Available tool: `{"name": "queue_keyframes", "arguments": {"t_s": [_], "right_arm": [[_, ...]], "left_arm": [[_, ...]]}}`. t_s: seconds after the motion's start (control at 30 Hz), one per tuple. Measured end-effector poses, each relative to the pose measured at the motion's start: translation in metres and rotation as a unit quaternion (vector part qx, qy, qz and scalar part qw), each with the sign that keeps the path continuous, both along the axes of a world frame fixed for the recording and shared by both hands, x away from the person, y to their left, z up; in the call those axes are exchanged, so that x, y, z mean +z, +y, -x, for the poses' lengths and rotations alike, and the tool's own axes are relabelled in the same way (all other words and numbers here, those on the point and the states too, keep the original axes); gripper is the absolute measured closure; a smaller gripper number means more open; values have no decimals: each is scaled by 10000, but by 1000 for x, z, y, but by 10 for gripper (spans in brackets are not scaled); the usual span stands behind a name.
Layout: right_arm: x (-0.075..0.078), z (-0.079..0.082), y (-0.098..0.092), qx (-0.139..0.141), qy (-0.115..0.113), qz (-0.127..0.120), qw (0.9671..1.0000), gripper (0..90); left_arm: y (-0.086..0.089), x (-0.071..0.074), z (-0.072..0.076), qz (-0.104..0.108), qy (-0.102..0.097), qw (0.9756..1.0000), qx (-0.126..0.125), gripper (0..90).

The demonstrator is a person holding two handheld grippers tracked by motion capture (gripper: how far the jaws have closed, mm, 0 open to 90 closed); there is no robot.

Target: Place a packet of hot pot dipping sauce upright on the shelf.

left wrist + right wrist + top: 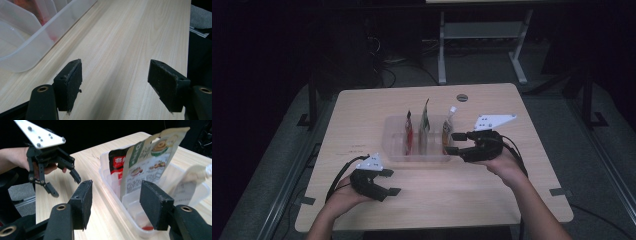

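Dim room, pale wooden table (462, 190). Right gripper (453, 142) stands open and empty at the clear bin's (393, 150) right end, just beside the spouted pouch (448, 127). Left gripper (389, 182) hangs open over bare wood, near the bin's front-left corner.

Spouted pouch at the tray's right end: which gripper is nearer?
Right. The right gripper sits open right beside the spouted pouch; the left gripper hangs open over bare table, near of the tray.
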State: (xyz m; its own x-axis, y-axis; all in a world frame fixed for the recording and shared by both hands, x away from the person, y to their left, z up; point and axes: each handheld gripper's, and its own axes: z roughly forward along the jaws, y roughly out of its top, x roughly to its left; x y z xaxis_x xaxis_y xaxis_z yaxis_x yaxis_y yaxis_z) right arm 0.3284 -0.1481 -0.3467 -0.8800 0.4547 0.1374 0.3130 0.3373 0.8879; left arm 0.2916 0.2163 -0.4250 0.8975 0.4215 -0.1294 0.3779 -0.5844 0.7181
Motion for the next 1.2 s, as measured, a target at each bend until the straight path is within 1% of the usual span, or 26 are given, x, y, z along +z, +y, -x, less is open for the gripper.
{"name": "queue_keyframes", "arguments": {"t_s": [0.03, 0.07, 0.1, 0.17, 0.2, 0.3, 0.33, 0.37, 0.4, 0.47, 0.5, 0.57, 0.63, 0.7, 0.73, 0.77, 0.9, 0.93, 0.97, 1.0, 1.03, 1.07, 1.13, 1.17, 1.2], "right_arm": [[-1, 3, -2, -21, -5, -9, 10000, 427], [-5, 8, -8, -55, -9, -44, 10000, 425], [-7, 10, -11, -75, 33, -40, 10000, 423], [-9, 12, -14, -90, 45, -13, 9999, 418], [-11, 16, -21, -166, 33, 70, 9998, 416], [-13, 20, -28, -232, 73, 34, 9997, 413], [-15, 24, -35, -292, 78, 79, 9995, 409], [-15, 24, -35, -292, 78, 79, 9995, 409], [-19, 27, -41, -331, 79, 85, 9994, 405], [-20, 29, -44, -345, 62, 87, 9993, 402], [-24, 33, -50, -425, 127, 125, 9989, 395], [-25, 34, -53, -462, 142, 134, 9987, 392], [-30, 38, -62, -587, 174, 145, 9980, 379], [-34, 40, -69, -674, 142, 165, 9975, 364], [-36, 41, -71, -729, 161, 171, 9971, 356], [-38, 42, -75, -761, 124, 211, 9968, 351], [-49, 46, -88, -963, 189, 361, 9945, 337], [-49, 46, -88, -963, 189, 361, 9945, 337], [-54, 48, -94, -1078, 224, 401, 9931, 327], [-54, 48, -94, -1078, 224, 401, 9931, 327], [-60, 50, -101, -1177, 254, 454, 9917, 317], [-60, 50, -101, -1177, 254, 454, 9917, 317], [-66, 52, -108, -1284, 283, 507, 9900, 303], [-71, 54, -114, -1381, 317, 589, 9882, 286], [-74, 54, -118, -1409, 314, 637, 9875, 276]], "left_arm": [[0, 0, 0, 5, -1, 10000, 10, 272], [0, 0, 0, -34, -20, 10000, -4, 272], [0, 0, 0, -40, 0, 10000, -5, 271], [0, -1, 0, -54, -5, 10000, -13, 271], [0, -1, 0, -79, -13, 10000, -17, 269], [0, 0, 0, -105, -22, 9999, -35, 265], [0, 0, 0, -111, -24, 9999, -34, 265], [0, 0, 0, -120, -24, 9999, -33, 265], [0, 0, 0, -129, -32, 9999, -36, 264], [1, 0, 1, -155, -15, 9999, -46, 264], [2, 0, 1, -173, -16, 9998, -38, 263], [2, -1, 1, -171, -29, 9998, -28, 263], [5, 0, 2, -214, -17, 9998, 6, 261], [7, 0, 3, -236, -57, 9997, 27, 258], [8, 0, 4, -260, -58, 9996, 30, 256], [10, 0, 4, -263, -58, 9996, 45, 255], [16, -2, 6, -298, -73, 9995, 115, 252], [19, -2, 6, -311, -70, 9994, 140, 252], [23, -3, 8, -304, -83, 9993, 199, 249], [23, -3, 8, -304, -83, 9993, 199, 248], [27, -4, 11, -315, -95, 9991, 262, 246], [27, -4, 11, -315, -95, 9991, 262, 242], [32, -5, 13, -345, -124, 9989, 307, 239], [37, -6, 16, -343, -158, 9986, 377, 229], [39, -6, 16, -386, -180, 9983, 386, 221]]}}
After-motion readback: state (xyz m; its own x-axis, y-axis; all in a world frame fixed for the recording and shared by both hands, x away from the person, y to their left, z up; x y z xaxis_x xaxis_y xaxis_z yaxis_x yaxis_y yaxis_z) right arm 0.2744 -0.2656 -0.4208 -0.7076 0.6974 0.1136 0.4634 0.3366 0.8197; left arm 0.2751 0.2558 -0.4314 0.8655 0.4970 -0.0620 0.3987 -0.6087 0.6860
